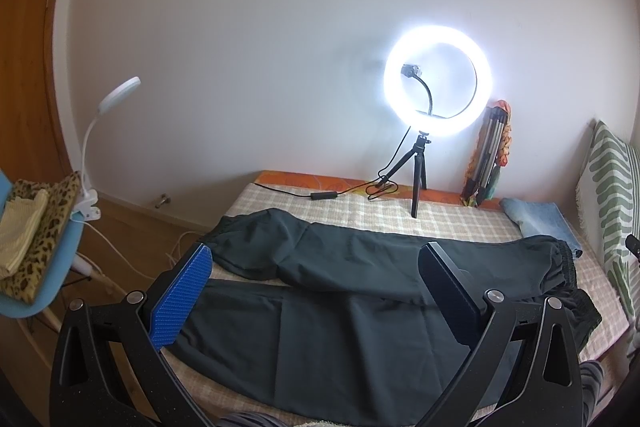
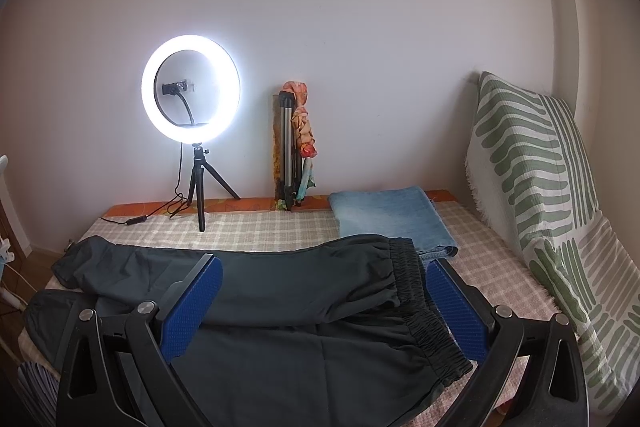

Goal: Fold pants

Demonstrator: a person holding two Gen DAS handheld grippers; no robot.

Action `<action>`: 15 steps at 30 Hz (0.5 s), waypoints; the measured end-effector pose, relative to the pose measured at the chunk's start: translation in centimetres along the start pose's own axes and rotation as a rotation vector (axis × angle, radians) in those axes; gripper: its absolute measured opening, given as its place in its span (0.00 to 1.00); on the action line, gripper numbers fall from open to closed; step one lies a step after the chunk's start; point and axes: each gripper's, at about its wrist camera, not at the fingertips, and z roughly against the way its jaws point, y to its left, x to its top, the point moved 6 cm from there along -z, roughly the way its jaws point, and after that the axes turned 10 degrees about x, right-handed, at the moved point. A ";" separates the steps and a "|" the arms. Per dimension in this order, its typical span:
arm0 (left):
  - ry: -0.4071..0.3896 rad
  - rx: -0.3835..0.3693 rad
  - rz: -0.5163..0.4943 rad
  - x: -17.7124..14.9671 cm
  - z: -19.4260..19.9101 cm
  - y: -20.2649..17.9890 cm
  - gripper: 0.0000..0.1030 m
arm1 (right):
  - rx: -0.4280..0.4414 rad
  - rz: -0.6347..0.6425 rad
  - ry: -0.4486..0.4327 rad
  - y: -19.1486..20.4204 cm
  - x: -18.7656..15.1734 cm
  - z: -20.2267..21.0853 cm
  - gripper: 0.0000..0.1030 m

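Hand-held grippers (image 1: 316, 287) (image 2: 324, 303) hover over checked bed (image 2: 280, 231).

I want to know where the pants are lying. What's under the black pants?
The black pants lie on a checked cloth that covers the bed. Their waistband overlaps an edge of the folded blue jeans. What's beneath the cloth is hidden.

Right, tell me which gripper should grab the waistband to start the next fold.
Right. The right gripper hangs open directly over the elastic waistband of the dark pants. The left gripper is also open but sits over the legs, nearer the cuffs, so it would probably have to travel farther.
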 end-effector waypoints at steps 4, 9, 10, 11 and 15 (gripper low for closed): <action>0.001 0.001 0.001 -0.1 0.1 0.0 1.00 | 0.000 0.000 0.001 0.0 0.0 0.0 1.00; 0.002 -0.002 0.003 -0.1 0.3 0.0 1.00 | 0.001 0.000 0.000 0.0 0.0 0.0 1.00; 0.002 -0.002 0.003 -0.2 0.3 0.0 1.00 | 0.001 0.000 0.000 0.0 0.0 0.0 1.00; 0.002 -0.002 0.003 -0.1 0.2 0.0 1.00 | 0.001 0.001 0.000 0.0 0.0 0.0 1.00; 0.003 -0.003 0.004 -0.1 0.3 0.0 1.00 | 0.002 0.000 0.001 0.0 -0.1 0.0 1.00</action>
